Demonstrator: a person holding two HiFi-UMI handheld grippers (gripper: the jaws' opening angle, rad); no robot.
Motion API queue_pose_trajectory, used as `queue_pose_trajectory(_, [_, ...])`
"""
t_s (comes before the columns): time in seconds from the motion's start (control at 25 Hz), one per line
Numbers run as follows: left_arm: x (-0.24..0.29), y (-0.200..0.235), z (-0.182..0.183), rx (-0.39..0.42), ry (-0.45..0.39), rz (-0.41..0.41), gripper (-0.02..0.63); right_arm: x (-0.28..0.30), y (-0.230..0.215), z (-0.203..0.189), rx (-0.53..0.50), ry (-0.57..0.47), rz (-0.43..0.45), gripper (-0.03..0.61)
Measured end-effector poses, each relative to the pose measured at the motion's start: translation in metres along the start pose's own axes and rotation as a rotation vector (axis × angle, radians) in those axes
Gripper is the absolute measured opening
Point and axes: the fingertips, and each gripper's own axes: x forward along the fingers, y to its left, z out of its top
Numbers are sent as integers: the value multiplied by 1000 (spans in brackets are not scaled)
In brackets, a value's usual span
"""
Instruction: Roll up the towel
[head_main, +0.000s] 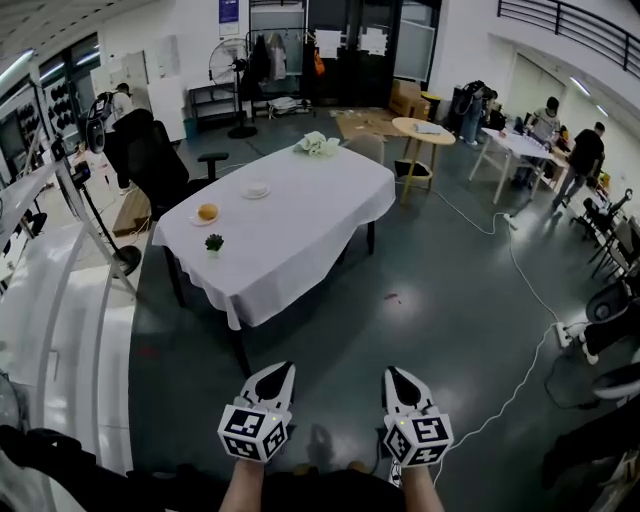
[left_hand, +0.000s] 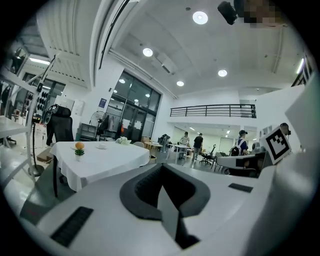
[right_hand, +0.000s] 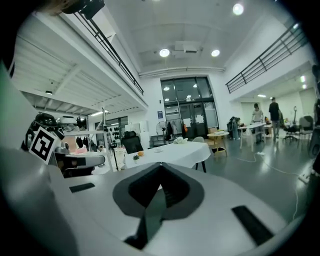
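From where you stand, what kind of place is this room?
Probably a large open lab or workshop hall: a mezzanine railing runs overhead, people stand at work tables on the right, and a power cable trails across the bare grey floor.

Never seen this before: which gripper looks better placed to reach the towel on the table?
Left, marginally. The left gripper and right gripper are shut, empty and far from the table, which stands slightly to the left; the towel lies at its far end.

pale bundle (head_main: 316, 144): far end, too small to identify
forearms (head_main: 243, 488): cut off by near edge
plate (head_main: 256, 189): contents unclear
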Motion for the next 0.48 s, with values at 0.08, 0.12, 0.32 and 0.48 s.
queue_pose_trajectory(0.08, [1, -1, 2, -2, -4, -2, 12, 4, 1, 3, -8, 10, 3, 8])
queue_pose_trajectory(0.12, [0, -1, 1, -2, -3, 0, 12, 5, 3, 3, -11, 16, 2, 8])
queue_pose_trajectory(0.32, [-8, 7, 0, 0, 10, 10, 14, 8, 15, -2, -1, 34, -18, 8])
queue_pose_trajectory(0.48, [-12, 17, -8, -36, 15, -20, 183, 15, 25, -17, 7, 52, 9, 220])
